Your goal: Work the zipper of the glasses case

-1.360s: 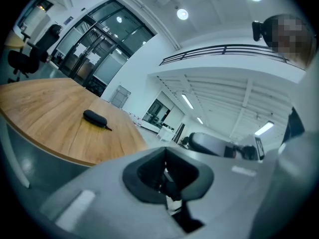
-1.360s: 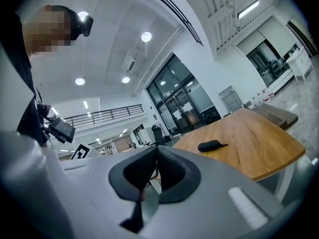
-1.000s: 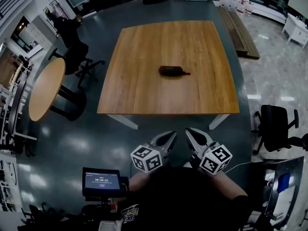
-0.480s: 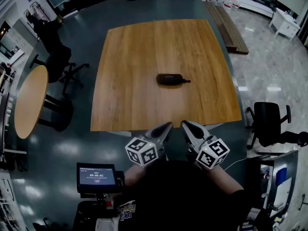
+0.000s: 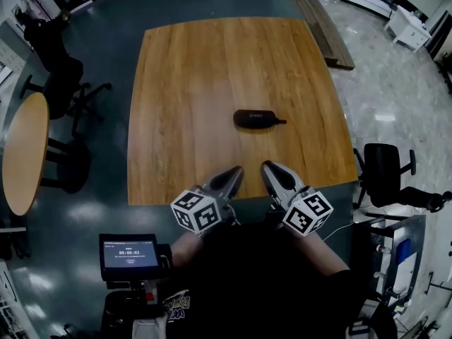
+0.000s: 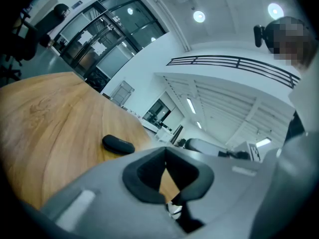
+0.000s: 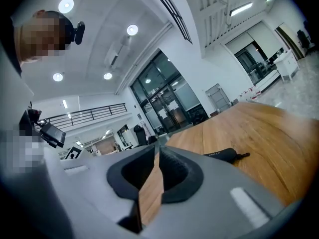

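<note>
A black glasses case point(image 5: 257, 119) lies on the wooden table point(image 5: 198, 83), its zipper pull point(image 5: 281, 121) sticking out to the right. It also shows in the left gripper view as the case point(image 6: 118, 144) and in the right gripper view as the case point(image 7: 222, 155). Both grippers hover over the table's near edge, well short of the case. My left gripper point(image 5: 237, 168) is shut and empty, its pads point(image 6: 172, 158) touching. My right gripper point(image 5: 266, 165) is opening, with a thin gap between the pads point(image 7: 164, 166) and nothing in it.
A round wooden table point(image 5: 21, 154) stands at the left with a black office chair point(image 5: 56, 62) behind it. Another black chair point(image 5: 385, 168) stands off the table's right corner. A small screen point(image 5: 129, 251) is at my lower left. A low wooden platform point(image 5: 325, 20) lies beyond the table.
Both grippers have come forward from over the floor to the table's near edge. The case lies nearer to them and has not moved on the table.
</note>
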A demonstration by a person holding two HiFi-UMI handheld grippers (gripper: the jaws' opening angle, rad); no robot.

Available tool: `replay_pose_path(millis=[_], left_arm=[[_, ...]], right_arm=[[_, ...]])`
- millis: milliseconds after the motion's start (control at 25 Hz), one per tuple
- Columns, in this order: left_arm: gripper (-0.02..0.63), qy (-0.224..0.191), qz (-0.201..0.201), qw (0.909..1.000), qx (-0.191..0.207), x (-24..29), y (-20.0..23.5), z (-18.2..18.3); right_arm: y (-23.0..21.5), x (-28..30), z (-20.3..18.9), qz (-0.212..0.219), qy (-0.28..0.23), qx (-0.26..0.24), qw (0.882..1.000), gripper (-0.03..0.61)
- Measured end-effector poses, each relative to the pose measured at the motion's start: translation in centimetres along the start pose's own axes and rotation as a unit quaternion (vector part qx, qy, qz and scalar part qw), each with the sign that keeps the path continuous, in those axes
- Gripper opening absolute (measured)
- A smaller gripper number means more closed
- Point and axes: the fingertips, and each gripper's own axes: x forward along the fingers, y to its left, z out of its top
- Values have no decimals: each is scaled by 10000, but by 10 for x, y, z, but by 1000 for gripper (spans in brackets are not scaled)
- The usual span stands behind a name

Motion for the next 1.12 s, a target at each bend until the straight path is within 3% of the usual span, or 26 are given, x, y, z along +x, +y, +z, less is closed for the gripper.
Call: replay_pose_path(millis=[280,440,600,720,840,1000,1120], left_arm=[[3,-132,158,9996,-216,-1,31,11],[3,-219,344,9986,-343,-1,44,15],[3,-364,611,9967,-389,0,56,22],[3,-427,814,9949,-421,10,57,25],[3,-412,953,9935,-475,27,54,25],[3,-317,1137,9919,-464,45,49,16],[3,-270,1322,9898,-463,49,48,11]], right_arm=[[-41,28,-2,-327,239,-223,9989,42],[-75,50,-22,-463,828,-1200,9882,65],[-131,69,-62,-603,1832,-2647,9448,96],[-172,77,-74,-519,2343,-2894,9266,144],[-195,90,-74,-56,2726,-3243,9058,206],[-218,109,-87,953,3385,-4090,8421,320],[-227,123,-103,1596,3861,-4262,8024,376]])
